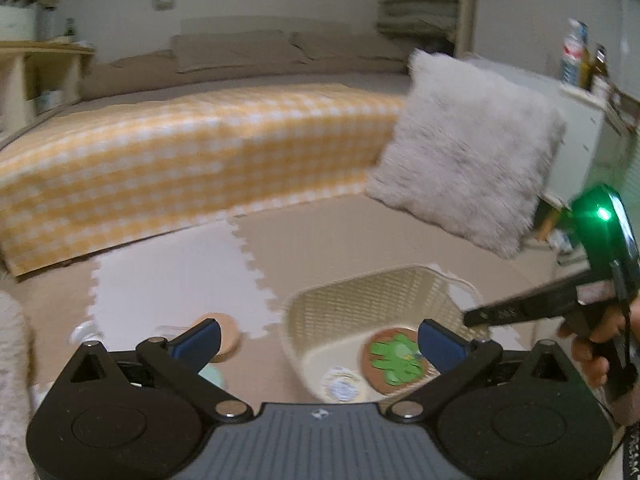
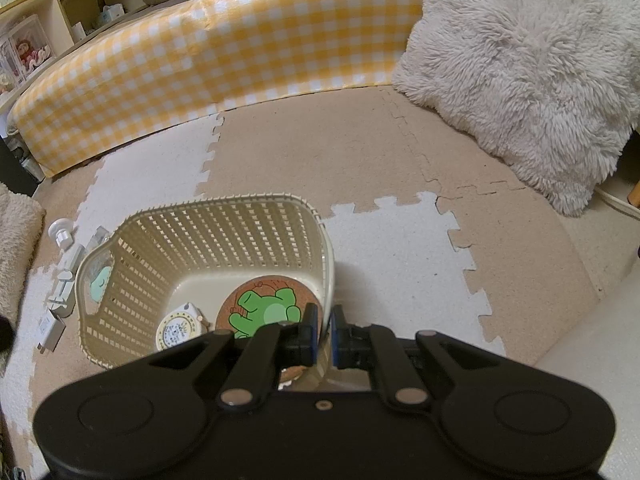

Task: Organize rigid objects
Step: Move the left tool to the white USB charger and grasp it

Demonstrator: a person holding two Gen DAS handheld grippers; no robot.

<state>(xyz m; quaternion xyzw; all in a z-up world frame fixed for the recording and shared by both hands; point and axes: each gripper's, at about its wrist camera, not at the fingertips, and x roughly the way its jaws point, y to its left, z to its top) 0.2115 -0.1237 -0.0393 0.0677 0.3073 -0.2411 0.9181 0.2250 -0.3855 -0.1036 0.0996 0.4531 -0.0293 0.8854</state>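
Coaster (image 2: 262,308) inside basket (image 2: 224,208)

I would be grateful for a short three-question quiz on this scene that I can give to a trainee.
1. True or false: the frog coaster lies inside the basket.
2. Which gripper is wide open with nothing between its fingers? A. left gripper B. right gripper
3. Fill in: the right gripper's fingers close on the basket's ____.

Key:
1. True; it lies on the basket floor beside a round white item.
2. A; the left gripper's fingers stand far apart in the left wrist view.
3. Rim; one finger stands inside the near wall and the other outside.
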